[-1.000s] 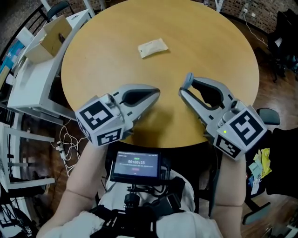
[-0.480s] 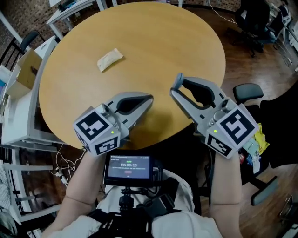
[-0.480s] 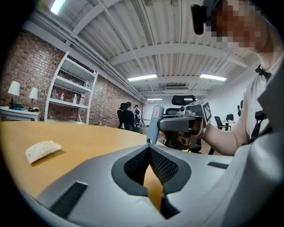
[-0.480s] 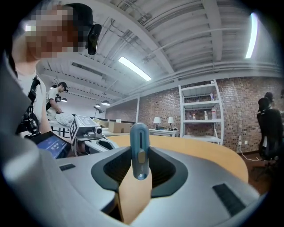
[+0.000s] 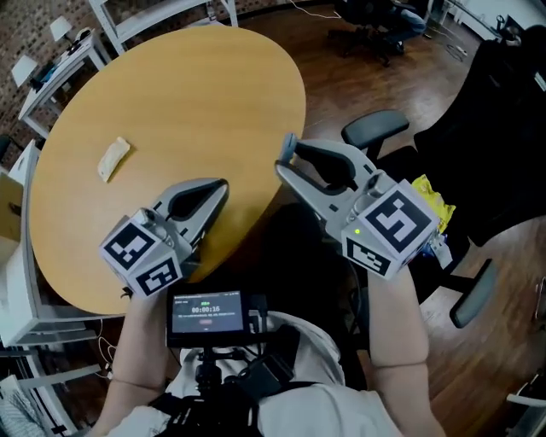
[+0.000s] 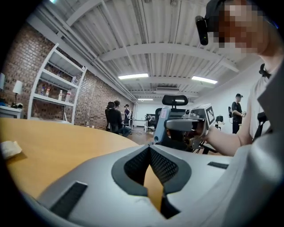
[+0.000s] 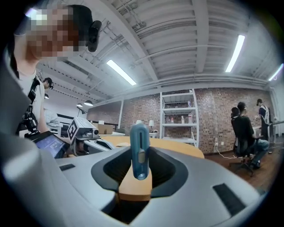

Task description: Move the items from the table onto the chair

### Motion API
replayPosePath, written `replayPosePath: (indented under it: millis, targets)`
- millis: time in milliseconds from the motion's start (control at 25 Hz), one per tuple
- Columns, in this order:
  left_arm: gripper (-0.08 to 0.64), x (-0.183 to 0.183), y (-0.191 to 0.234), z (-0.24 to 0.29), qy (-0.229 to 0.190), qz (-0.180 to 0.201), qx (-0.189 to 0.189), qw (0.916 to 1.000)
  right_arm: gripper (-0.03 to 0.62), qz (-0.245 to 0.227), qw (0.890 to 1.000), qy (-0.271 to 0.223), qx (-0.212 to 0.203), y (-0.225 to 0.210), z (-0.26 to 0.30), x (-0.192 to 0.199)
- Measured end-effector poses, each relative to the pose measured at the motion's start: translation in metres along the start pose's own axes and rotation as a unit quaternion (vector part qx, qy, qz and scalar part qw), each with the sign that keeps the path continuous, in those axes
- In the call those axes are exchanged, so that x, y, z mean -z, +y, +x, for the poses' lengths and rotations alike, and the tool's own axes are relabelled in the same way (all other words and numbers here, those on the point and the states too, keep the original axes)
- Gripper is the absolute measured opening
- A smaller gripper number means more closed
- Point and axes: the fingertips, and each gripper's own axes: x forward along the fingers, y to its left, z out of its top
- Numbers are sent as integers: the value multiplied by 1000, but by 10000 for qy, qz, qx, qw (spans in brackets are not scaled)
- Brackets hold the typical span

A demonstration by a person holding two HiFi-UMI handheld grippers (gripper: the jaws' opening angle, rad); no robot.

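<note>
My right gripper [image 5: 287,159] is shut on a slim blue tool [image 5: 290,145], which stands upright between the pads [image 7: 139,150]. It hovers past the round wooden table's [image 5: 171,94] right edge, short of the black chair [image 5: 375,126]. A yellow packet [image 5: 431,201] lies on the chair seat. My left gripper [image 5: 222,186] is shut and empty, its tips meeting [image 6: 150,148] over the table's near edge. A small beige packet [image 5: 113,158] lies on the table at the far left, seen low at the left in the left gripper view [image 6: 9,148].
A white shelf unit [image 5: 145,10] and white desks stand behind the table. More black office chairs [image 5: 375,30] stand on the wooden floor at the back. People [image 7: 244,128] sit by the brick wall. A screen [image 5: 207,314] hangs at my chest.
Both grippers and my view have swung to the right, from over the table toward the chair. The beige packet stays on the table. The blue tool is still held.
</note>
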Motion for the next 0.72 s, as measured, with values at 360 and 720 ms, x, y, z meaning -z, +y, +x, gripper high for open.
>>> replayPosePath:
  millis: [360,720]
  targets:
    - [11,-15,-48,64,-62,-153,810,9966,132,155,9953,55,957,-53,-85,20]
    - [11,-24,-105,132,-21,141,1518,9883,132,445,9813,384,1832,-104,-177,67]
